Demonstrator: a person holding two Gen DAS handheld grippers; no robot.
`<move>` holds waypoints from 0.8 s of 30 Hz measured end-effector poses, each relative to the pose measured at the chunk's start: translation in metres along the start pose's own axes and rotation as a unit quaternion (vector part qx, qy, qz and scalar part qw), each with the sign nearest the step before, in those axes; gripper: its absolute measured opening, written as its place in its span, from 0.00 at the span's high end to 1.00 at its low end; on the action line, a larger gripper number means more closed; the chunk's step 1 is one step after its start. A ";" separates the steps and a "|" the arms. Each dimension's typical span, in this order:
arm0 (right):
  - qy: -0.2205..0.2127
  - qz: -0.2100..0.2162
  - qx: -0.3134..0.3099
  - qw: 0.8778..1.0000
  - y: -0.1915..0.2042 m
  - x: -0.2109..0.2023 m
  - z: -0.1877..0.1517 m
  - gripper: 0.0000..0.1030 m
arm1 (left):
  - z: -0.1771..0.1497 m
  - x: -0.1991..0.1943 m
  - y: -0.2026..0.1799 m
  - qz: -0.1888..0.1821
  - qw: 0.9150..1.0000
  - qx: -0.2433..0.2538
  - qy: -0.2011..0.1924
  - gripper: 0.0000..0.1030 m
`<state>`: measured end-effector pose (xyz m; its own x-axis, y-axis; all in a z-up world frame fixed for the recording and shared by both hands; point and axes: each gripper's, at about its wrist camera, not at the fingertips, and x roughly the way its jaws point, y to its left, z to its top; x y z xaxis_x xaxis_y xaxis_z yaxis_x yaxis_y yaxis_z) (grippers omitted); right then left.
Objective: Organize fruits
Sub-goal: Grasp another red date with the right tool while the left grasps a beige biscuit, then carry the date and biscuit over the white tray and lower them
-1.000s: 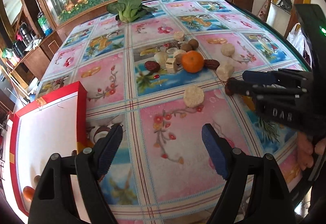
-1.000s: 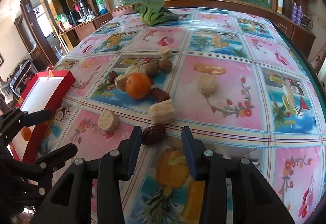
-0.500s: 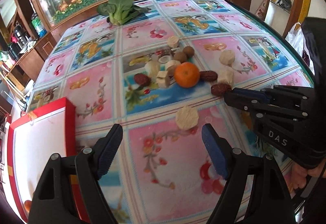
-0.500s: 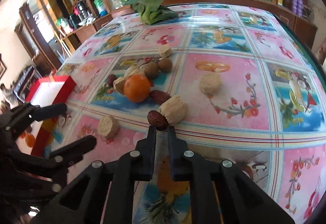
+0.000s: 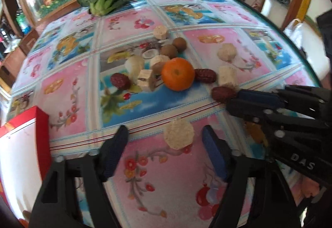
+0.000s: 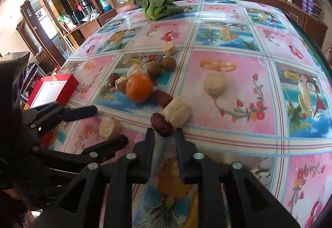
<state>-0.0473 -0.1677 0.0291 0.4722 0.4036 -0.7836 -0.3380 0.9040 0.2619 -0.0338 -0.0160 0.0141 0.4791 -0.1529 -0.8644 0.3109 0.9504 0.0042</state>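
Right gripper (image 6: 164,134) jaws opening around a date (image 6: 161,124); left gripper (image 5: 165,136), half-spread, closing empty.

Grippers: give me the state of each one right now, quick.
Left gripper: jaws closing around the round beige slice, not touching it yet.
Right gripper: jaws opening, red date at its fingertips, no clear grip.

We see the left gripper (image 5: 164,140) closing around a pale round slice (image 5: 178,133) — the right gripper (image 5: 232,101) touches a date (image 5: 223,94).
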 end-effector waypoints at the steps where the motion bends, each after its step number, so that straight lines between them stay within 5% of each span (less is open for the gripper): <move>1: 0.001 0.001 0.000 1.000 0.000 0.001 0.001 0.74 | 0.000 0.000 0.000 -0.004 1.000 0.001 -0.002 0.35; 3: -0.001 0.009 -0.002 1.000 0.000 0.001 0.002 0.70 | -0.001 -0.001 -0.001 -0.011 1.000 0.008 -0.008 0.40; 8: -0.007 0.003 -0.015 1.000 0.003 0.005 0.004 0.70 | -0.003 -0.005 0.003 -0.022 1.000 0.014 -0.016 0.72; 15: -0.021 -0.028 -0.054 0.998 0.015 0.008 0.001 0.82 | -0.014 -0.013 0.018 -0.021 0.999 -0.025 -0.023 0.72; 24: -0.066 0.023 -0.022 0.997 0.010 -0.013 0.001 0.82 | -0.036 -0.040 0.035 -0.017 0.996 -0.077 -0.048 0.72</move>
<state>-0.0563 -0.1644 0.0425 0.5577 0.4625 -0.6893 -0.3967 0.8779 0.2681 -0.0718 0.0333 0.0304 0.5482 -0.2041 -0.8111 0.2017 0.9734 -0.1086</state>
